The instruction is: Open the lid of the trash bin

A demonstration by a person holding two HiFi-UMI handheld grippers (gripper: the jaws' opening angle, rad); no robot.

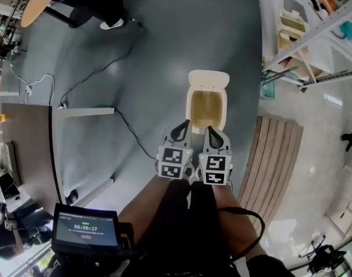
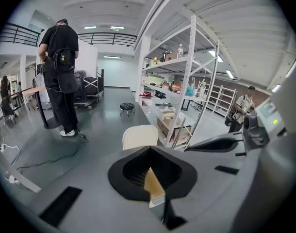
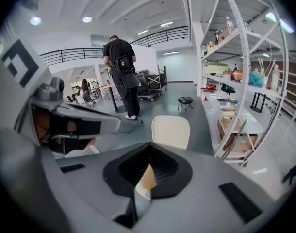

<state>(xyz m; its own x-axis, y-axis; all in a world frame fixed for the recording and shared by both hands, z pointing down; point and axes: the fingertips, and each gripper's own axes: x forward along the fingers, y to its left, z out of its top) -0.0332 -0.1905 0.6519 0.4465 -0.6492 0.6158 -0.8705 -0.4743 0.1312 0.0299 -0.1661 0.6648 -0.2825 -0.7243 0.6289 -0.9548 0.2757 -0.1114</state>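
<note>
A cream trash bin (image 1: pixel 208 109) stands on the grey floor just ahead of me. Its lid (image 1: pixel 209 78) is raised upright at the far side, and the inside shows. Both grippers are held side by side near my body, just short of the bin's near rim. My left gripper (image 1: pixel 179 131) is shut with nothing in it, and so is my right gripper (image 1: pixel 215 136). In the left gripper view the shut left gripper (image 2: pixel 152 176) points at the upright lid (image 2: pixel 140 136). The right gripper view shows the right gripper (image 3: pixel 147 175) below the same lid (image 3: pixel 171 131).
A white shelf rack (image 1: pixel 314 27) stands to the right of the bin. A slatted wooden pallet (image 1: pixel 275 160) lies at my right. A black cable (image 1: pixel 130 134) runs over the floor to the left. A person (image 3: pixel 121 72) stands farther off by a table. A small stool (image 3: pixel 186 101) is beyond.
</note>
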